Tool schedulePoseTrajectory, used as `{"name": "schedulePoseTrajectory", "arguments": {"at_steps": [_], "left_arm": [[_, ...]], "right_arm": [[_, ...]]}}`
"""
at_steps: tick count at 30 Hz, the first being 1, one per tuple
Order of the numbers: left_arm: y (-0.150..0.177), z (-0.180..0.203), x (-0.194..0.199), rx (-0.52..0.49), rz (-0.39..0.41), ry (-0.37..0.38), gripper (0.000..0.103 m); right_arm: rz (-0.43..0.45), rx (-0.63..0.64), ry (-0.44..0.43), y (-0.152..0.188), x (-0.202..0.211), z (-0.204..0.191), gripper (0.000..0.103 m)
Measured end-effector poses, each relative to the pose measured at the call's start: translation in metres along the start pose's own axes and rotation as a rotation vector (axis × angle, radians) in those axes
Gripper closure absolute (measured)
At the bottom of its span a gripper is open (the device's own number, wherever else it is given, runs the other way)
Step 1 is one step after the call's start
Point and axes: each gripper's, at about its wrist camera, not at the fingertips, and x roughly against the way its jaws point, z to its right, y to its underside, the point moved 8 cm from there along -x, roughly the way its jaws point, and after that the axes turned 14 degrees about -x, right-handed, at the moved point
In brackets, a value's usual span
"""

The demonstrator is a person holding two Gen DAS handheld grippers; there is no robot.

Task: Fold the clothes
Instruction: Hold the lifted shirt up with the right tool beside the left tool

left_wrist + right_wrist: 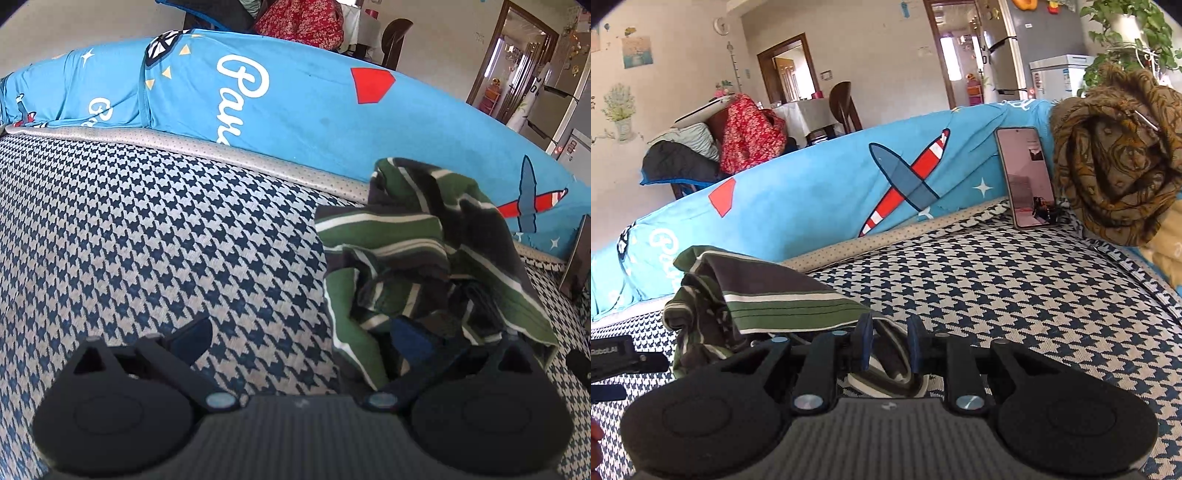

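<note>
Both tongs sit low over the sofa seat (147,229). Left tongs (299,341) are spread wide apart, one finger over bare houndstooth cover, the other finger (408,341) lying against the near edge of the shirt (424,258). Right tongs (888,349) are nearly together, clamped on a fold of the shirt's hem, with striped cloth bunched between the blue pads (864,345).

A blue cartoon blanket (812,199) with a plane print runs along the far side of the seat. The green, dark and white striped shirt lies crumpled on the seat just near the blanket. At far right a brown patterned scarf (1115,162) hangs in a heap. Left of it a phone (1025,177) leans upright against the blanket.
</note>
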Motion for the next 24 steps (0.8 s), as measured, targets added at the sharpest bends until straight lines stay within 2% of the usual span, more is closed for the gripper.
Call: {"name": "schedulePoseTrajectory", "arguments": {"at_steps": [3,5,7,9,17,24], "left_arm": [[0.005,0.01,-0.001,-0.026,-0.008,0.005,0.0],[0.008,0.016,-0.002,-0.045,-0.012,0.009,0.0],[0.01,0.022,-0.003,-0.063,-0.017,0.013,0.0],[0.013,0.028,-0.004,-0.082,-0.021,0.017,0.0],[0.023,0.041,-0.008,-0.124,-0.043,0.031,0.0],[0.024,0.04,-0.017,-0.117,-0.064,0.035,0.0]], "right_arm": [[0.016,0.024,-0.032,-0.003,0.005,-0.004,0.073],[0.024,0.036,-0.047,-0.004,0.007,-0.006,0.058],[0.028,0.046,-0.057,-0.005,0.007,-0.007,0.049],[0.019,0.052,-0.06,-0.004,0.005,-0.008,0.048],[-0.028,-0.001,-0.093,0.001,-0.014,-0.009,0.03],[-0.063,-0.046,-0.1,0.008,-0.042,-0.02,0.023]]}}
